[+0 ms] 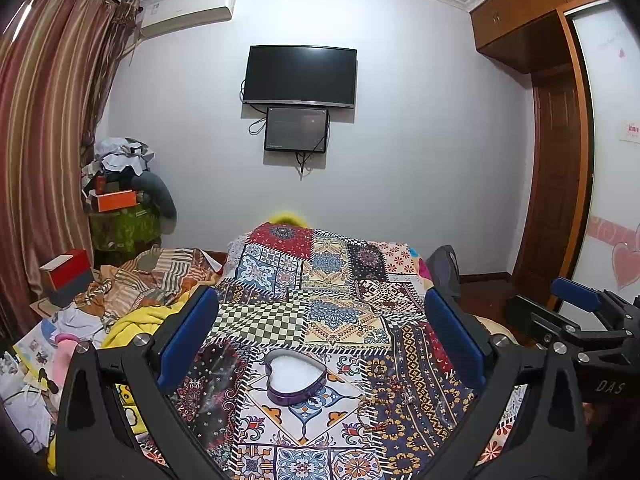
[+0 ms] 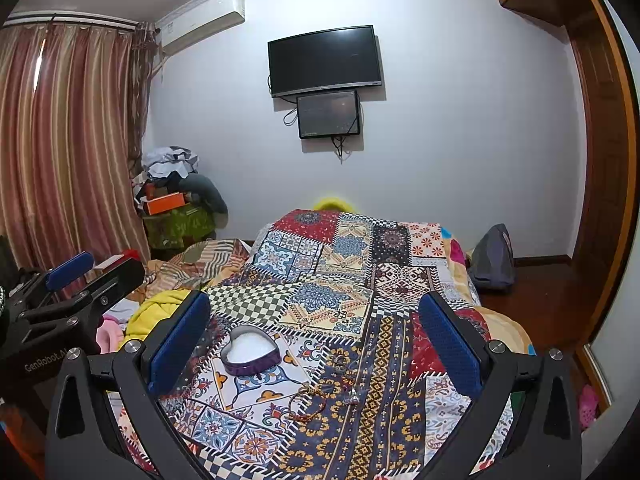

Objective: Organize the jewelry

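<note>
— Left wrist view first: black left gripper (image 1: pixel 320 336) with blue ribbed pads (image 1: pixel 188 340), spread wide, gripping nothing, raised over patchwork patterned bedspread (image 1: pixel 340 280).
— Between them?
— Purple heart-shaped metal tin (image 1: pixel 295 376), lid off, white filling inside, point of the heart turned toward the camera. Just right of it, thin bracelets and small rings (image 1: pixel 394 392), scattered flat on the cloth; details too small to tell.
— Right wrist view?
— Black right gripper (image 2: pixel 316 344), blue pads equally far apart, empty too. Same tin (image 2: pixel 251 350) lower left of centre; red corded bracelet (image 2: pixel 304 404) and silvery pieces (image 2: pixel 352 396) nearer, to its right. Left gripper visible at far left.
</note>
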